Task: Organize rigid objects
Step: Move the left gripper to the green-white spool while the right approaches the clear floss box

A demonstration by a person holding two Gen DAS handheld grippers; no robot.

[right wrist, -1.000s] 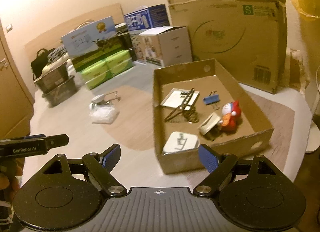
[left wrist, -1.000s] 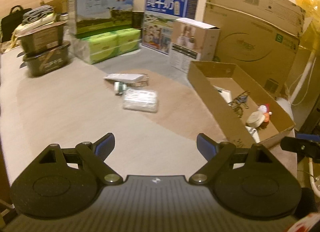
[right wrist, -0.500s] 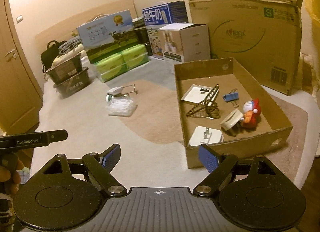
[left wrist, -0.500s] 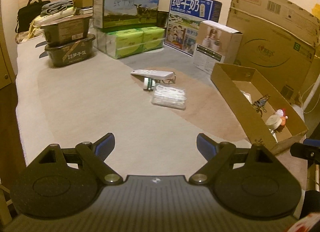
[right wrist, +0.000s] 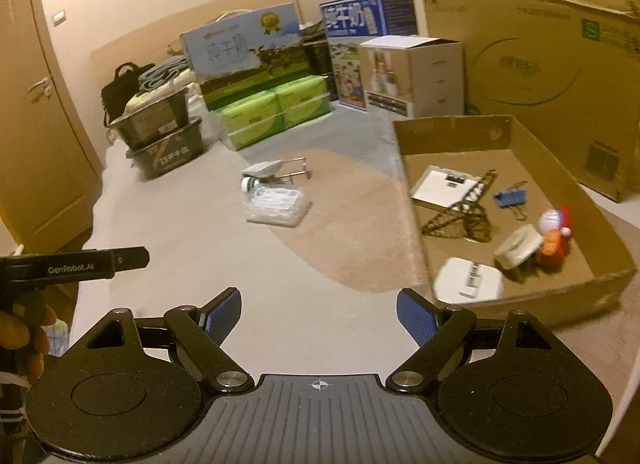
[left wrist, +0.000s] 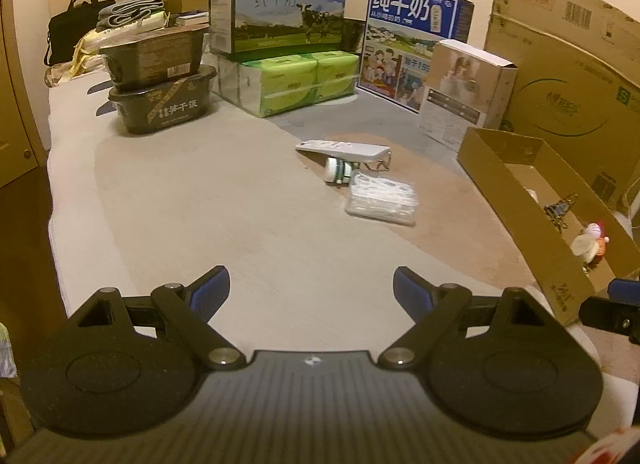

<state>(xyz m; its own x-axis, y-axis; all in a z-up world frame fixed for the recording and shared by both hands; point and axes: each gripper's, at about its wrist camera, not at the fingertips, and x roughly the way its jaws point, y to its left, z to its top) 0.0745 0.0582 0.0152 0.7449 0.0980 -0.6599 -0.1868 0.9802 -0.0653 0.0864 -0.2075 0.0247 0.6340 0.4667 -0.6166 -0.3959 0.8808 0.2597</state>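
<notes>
A: Why does the shallow cardboard tray (right wrist: 472, 132) serve as the reference point here?

B: It is the collecting place. Inside it lie a flat white card (right wrist: 442, 183), a dark metal tower model (right wrist: 460, 216), a blue binder clip (right wrist: 506, 197), a small cartoon figurine (right wrist: 554, 233), a roll of tape (right wrist: 518, 251) and a white plug adapter (right wrist: 468, 279), gathered so that small hard items stay together.

A: What remains outside the tray?

B: 3 things, well to the tray's left on the bed cover (left wrist: 200, 200): a white remote control (left wrist: 344, 148) resting across a small white-and-green roll (left wrist: 338, 175), and, just in front of them, a clear packet of floss picks (left wrist: 382, 198). They judgeably await sorting.

A: How do the fingers stand?

B: The left gripper (left wrist: 311, 288) and the right gripper (right wrist: 319, 312) both have their fingers spread wide with nothing between them. The left one faces the loose group; the right one faces the bed cover just left of the tray's near corner.

A: Why spread?

B: Probably readiness for the next pick; the remote control, propped up on the roll, offers an easy edge.
</notes>
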